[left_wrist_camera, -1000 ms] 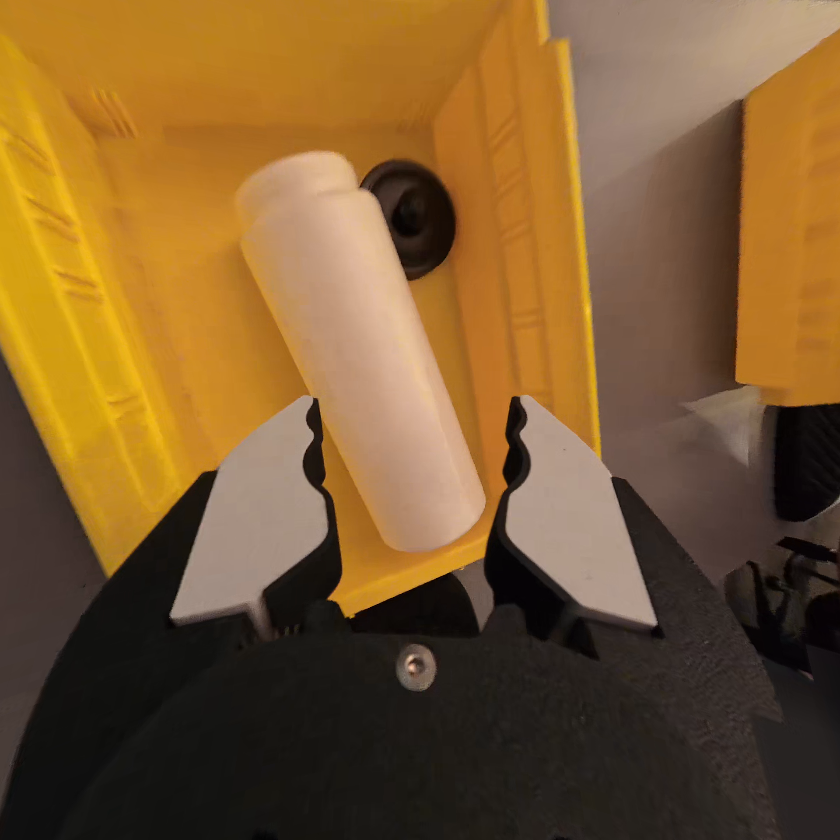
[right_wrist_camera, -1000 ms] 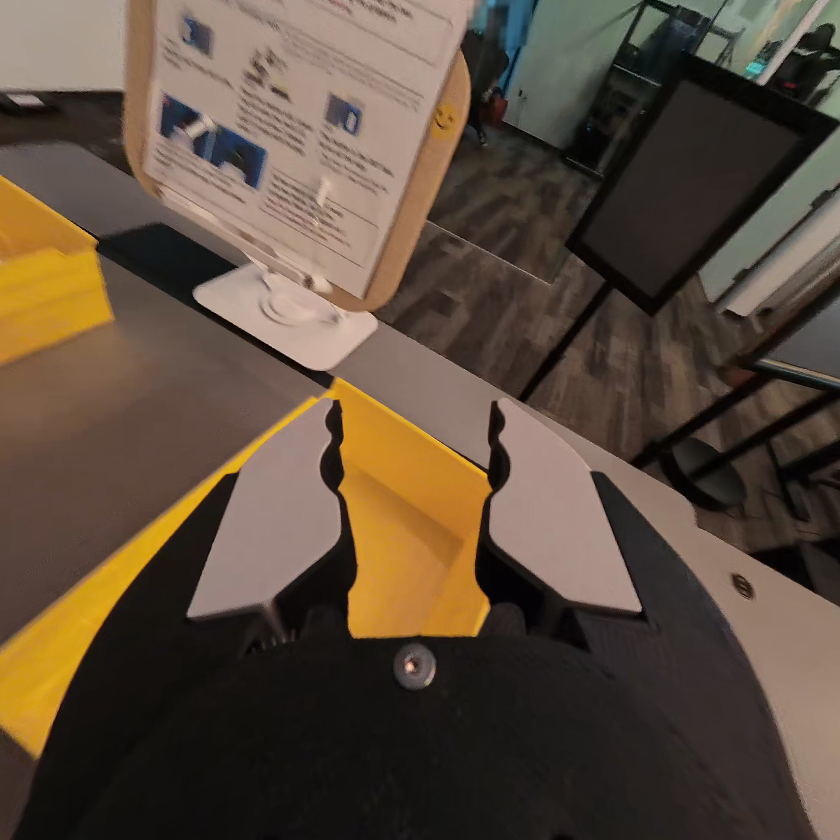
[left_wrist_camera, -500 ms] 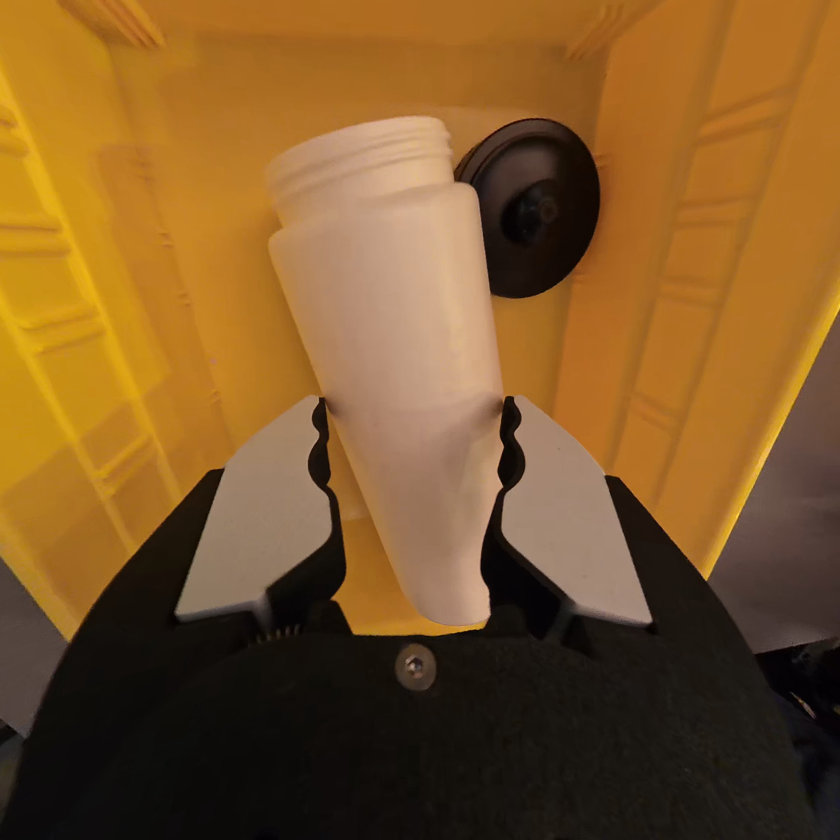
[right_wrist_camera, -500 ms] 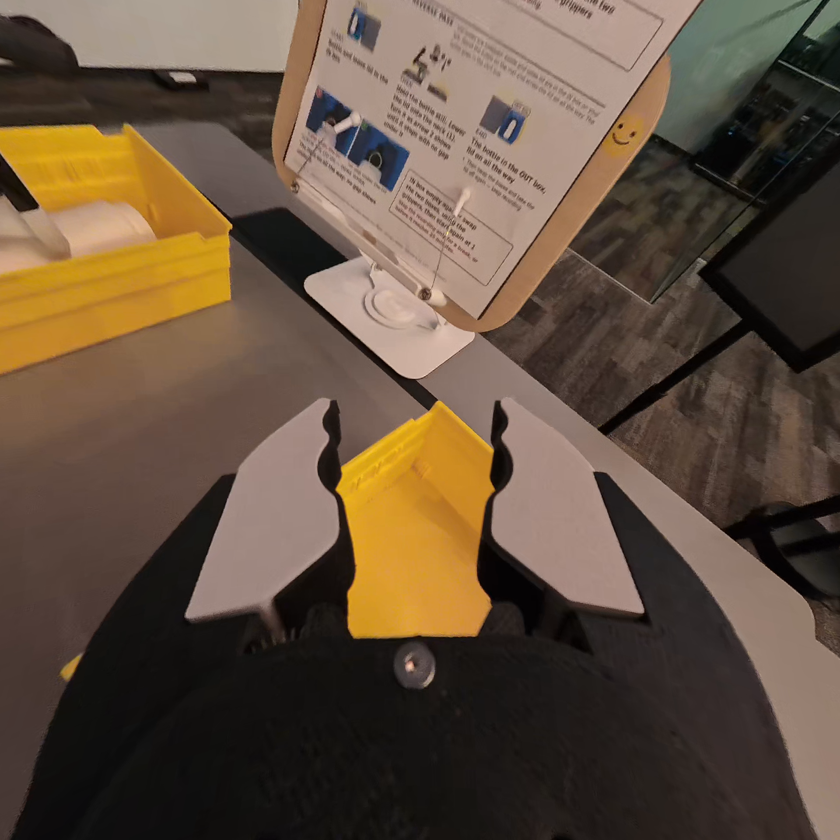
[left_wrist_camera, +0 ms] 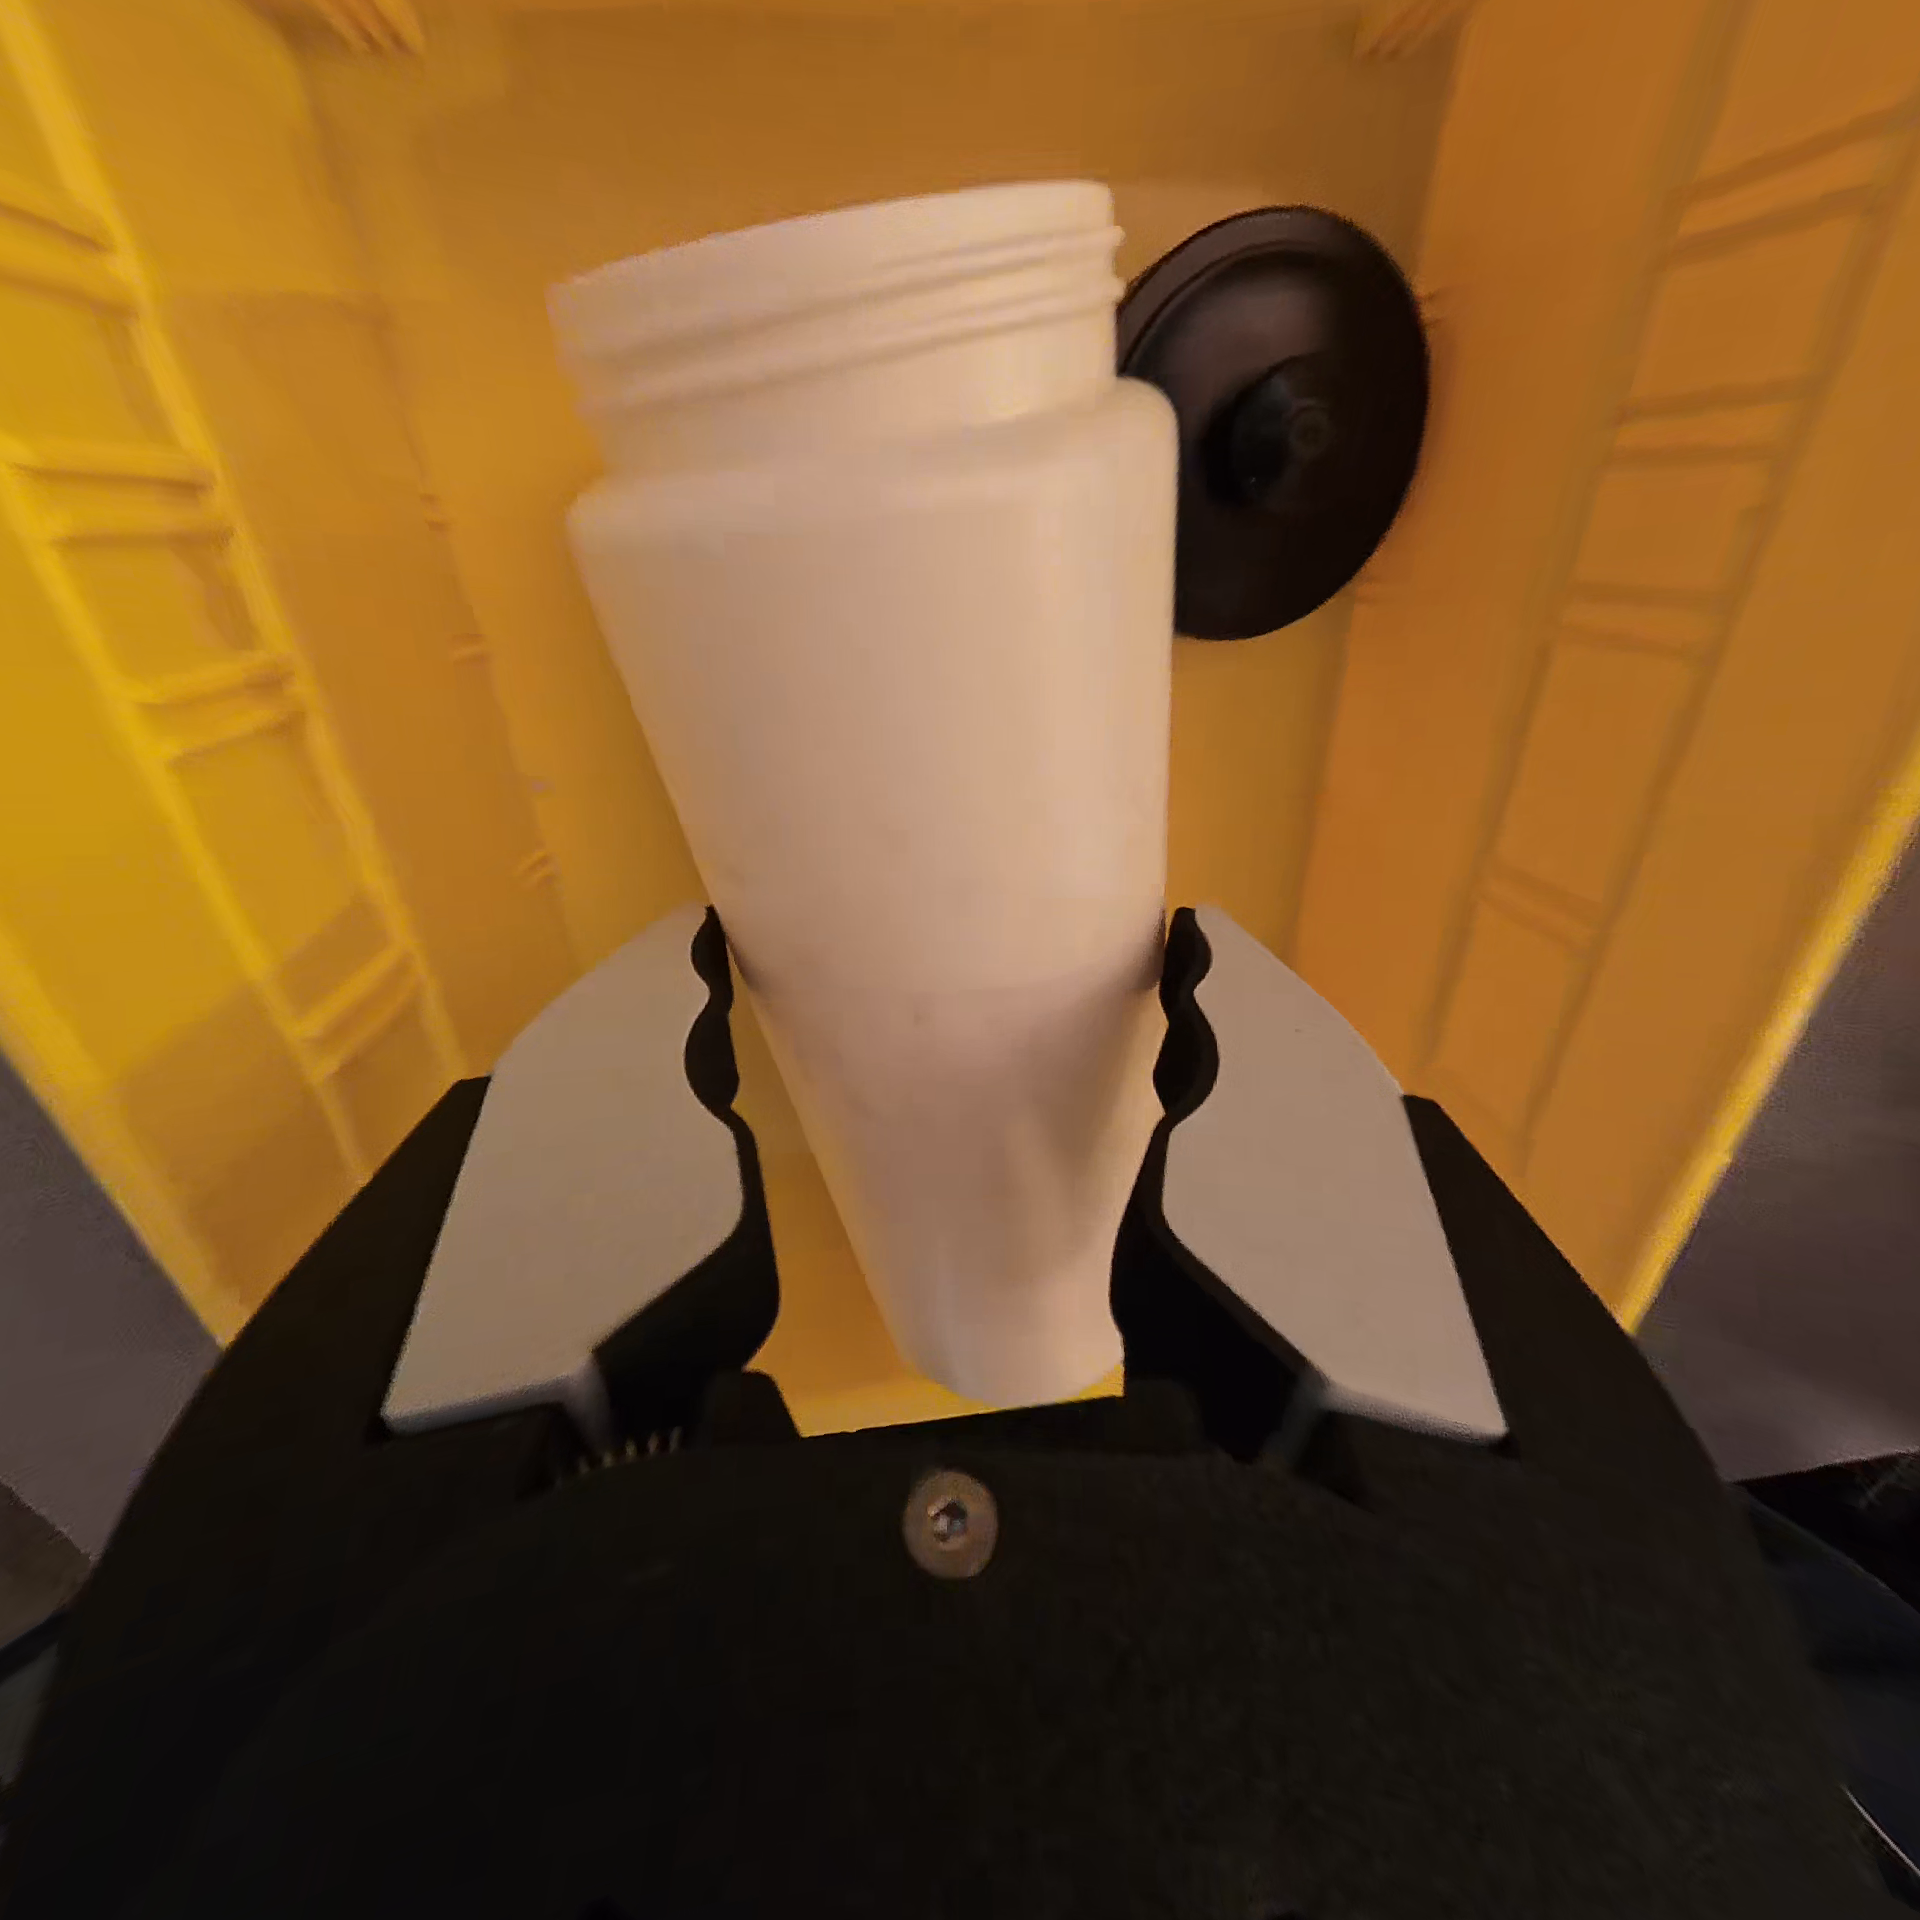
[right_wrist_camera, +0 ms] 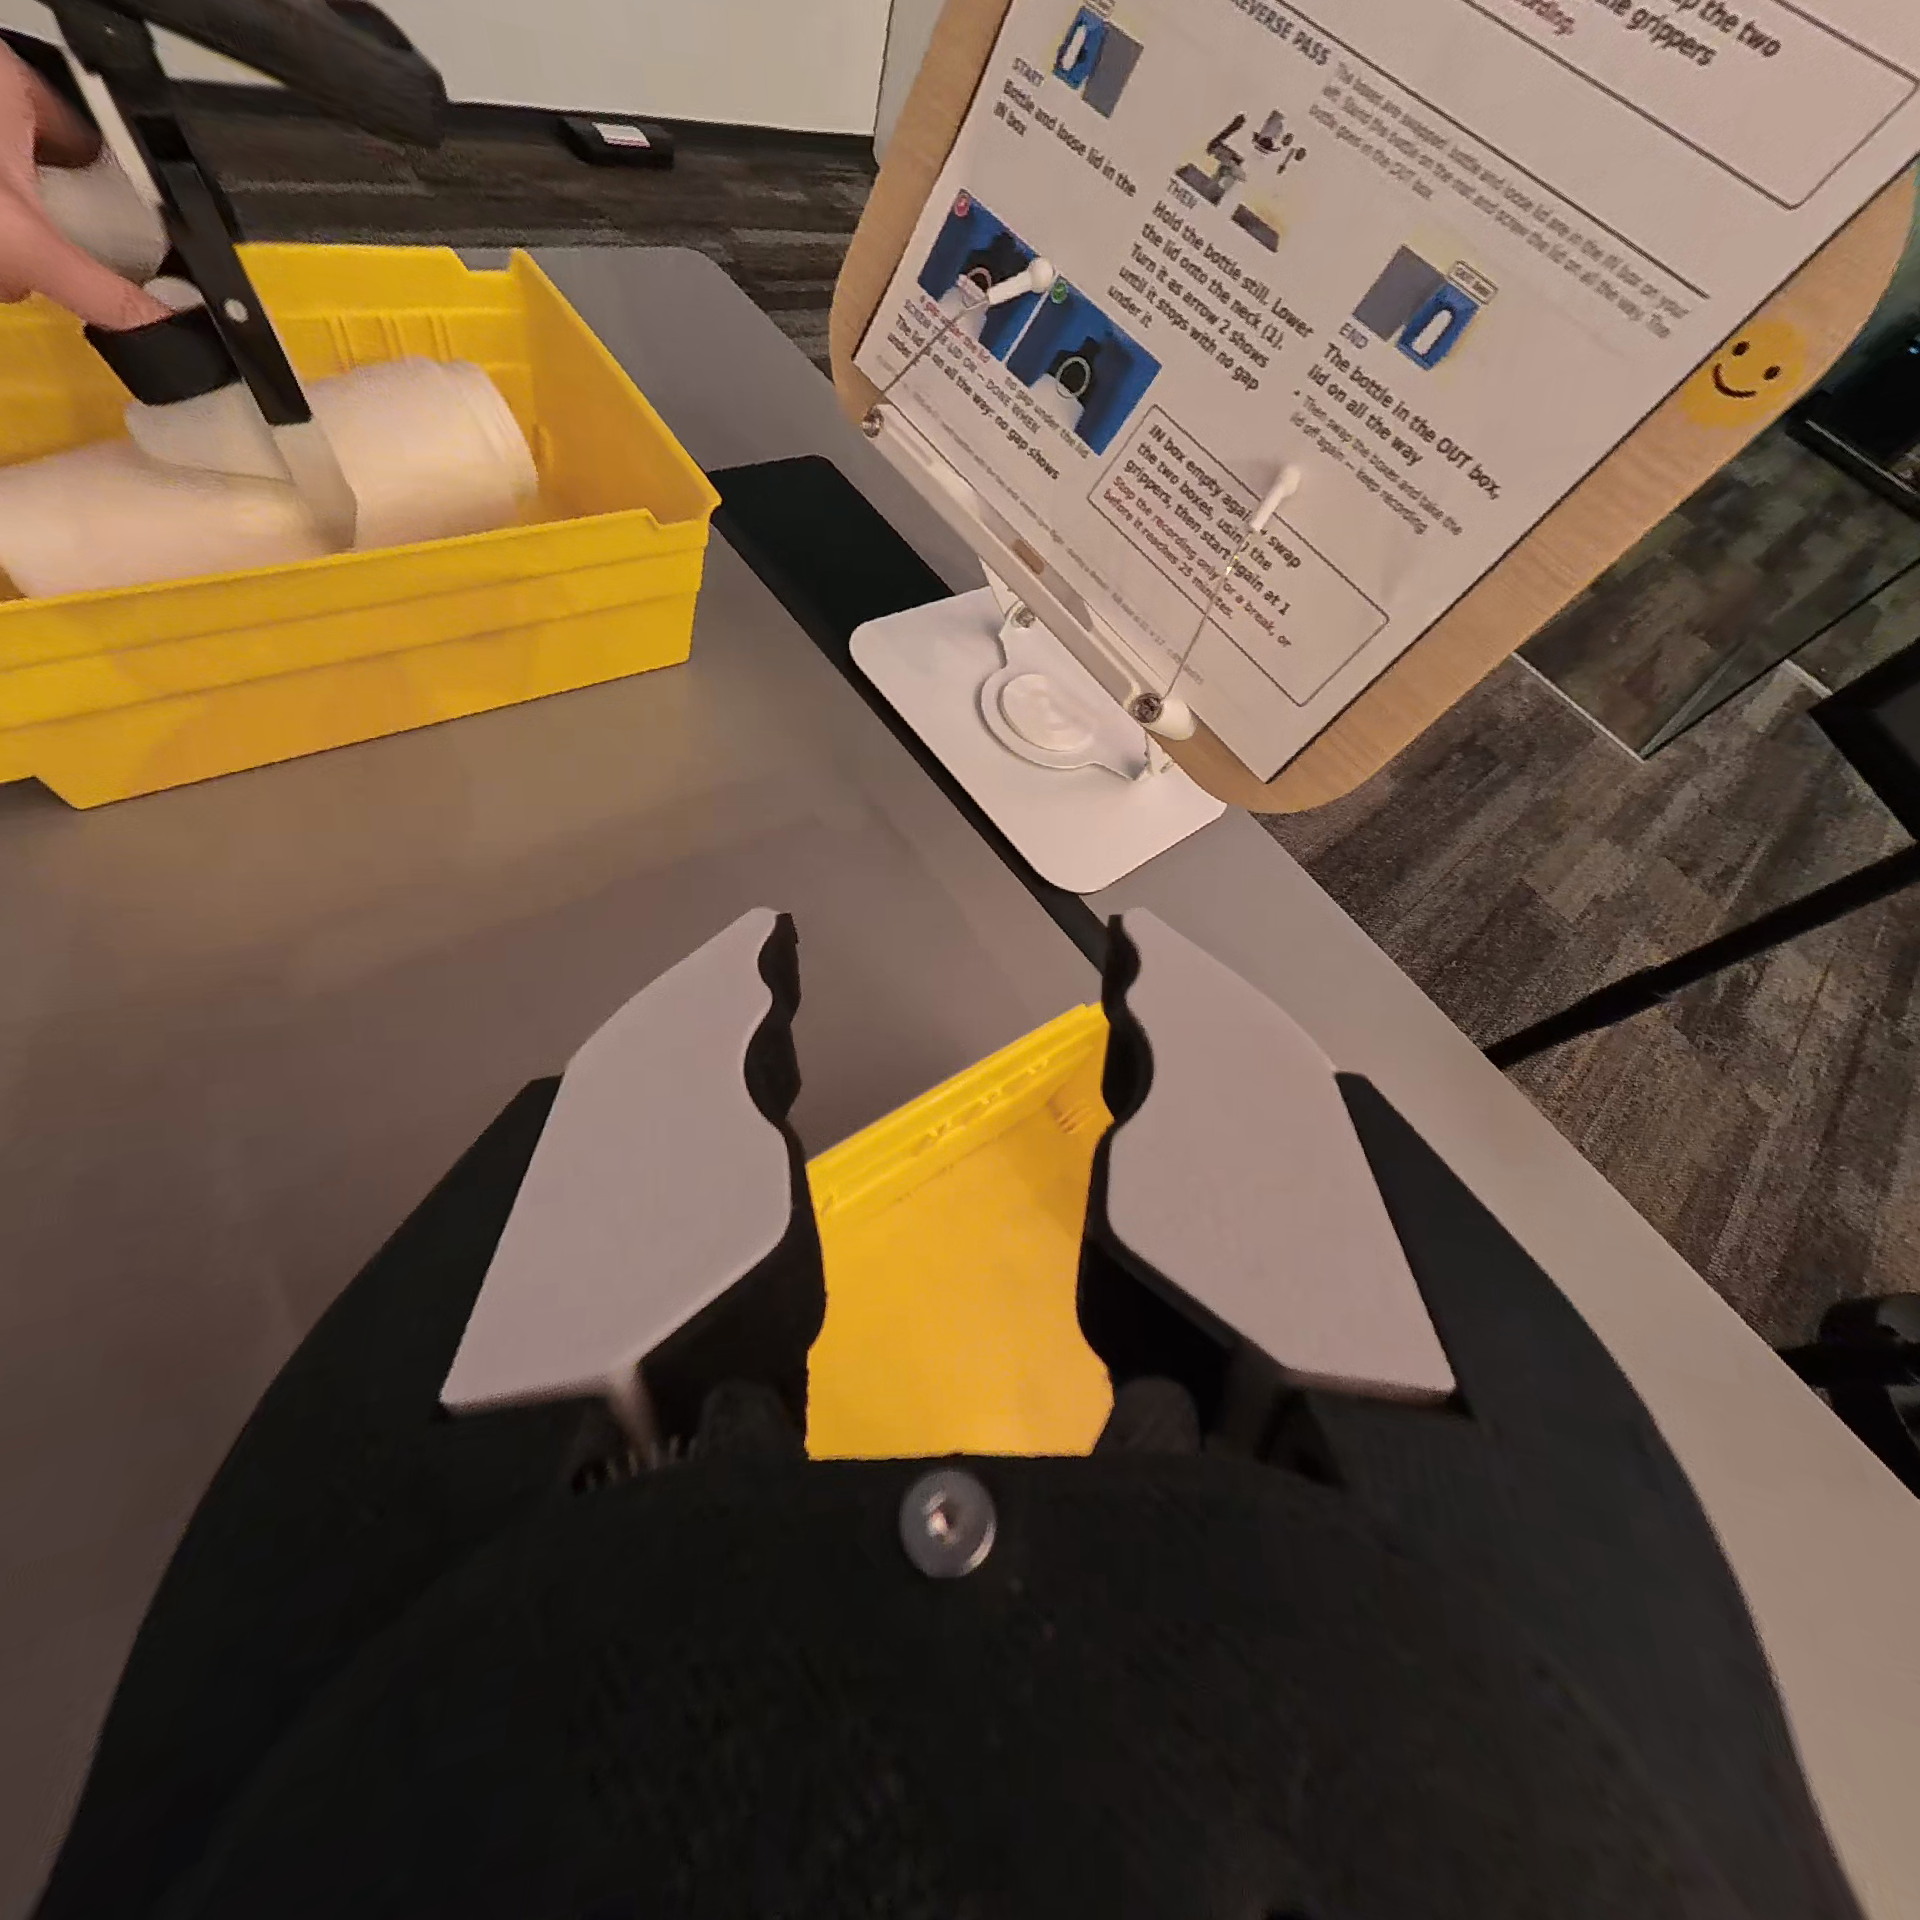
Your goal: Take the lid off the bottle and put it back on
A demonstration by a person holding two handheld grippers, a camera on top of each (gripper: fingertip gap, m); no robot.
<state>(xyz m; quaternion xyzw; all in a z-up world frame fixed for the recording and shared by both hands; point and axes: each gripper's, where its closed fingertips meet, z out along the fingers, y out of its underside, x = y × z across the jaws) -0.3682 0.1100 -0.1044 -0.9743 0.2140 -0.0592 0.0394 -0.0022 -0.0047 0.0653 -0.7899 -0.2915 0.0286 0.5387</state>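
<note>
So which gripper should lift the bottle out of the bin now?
Left. The left gripper already has its fingers on both sides of the bottle in the yellow bin; the right gripper is open over the other bin.

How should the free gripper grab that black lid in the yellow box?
The lid leans on edge against the box's far wall, behind the bottle's open neck. Probably best for the right gripper to come from above and pinch its rim across, from the side away from the bottle.
</note>
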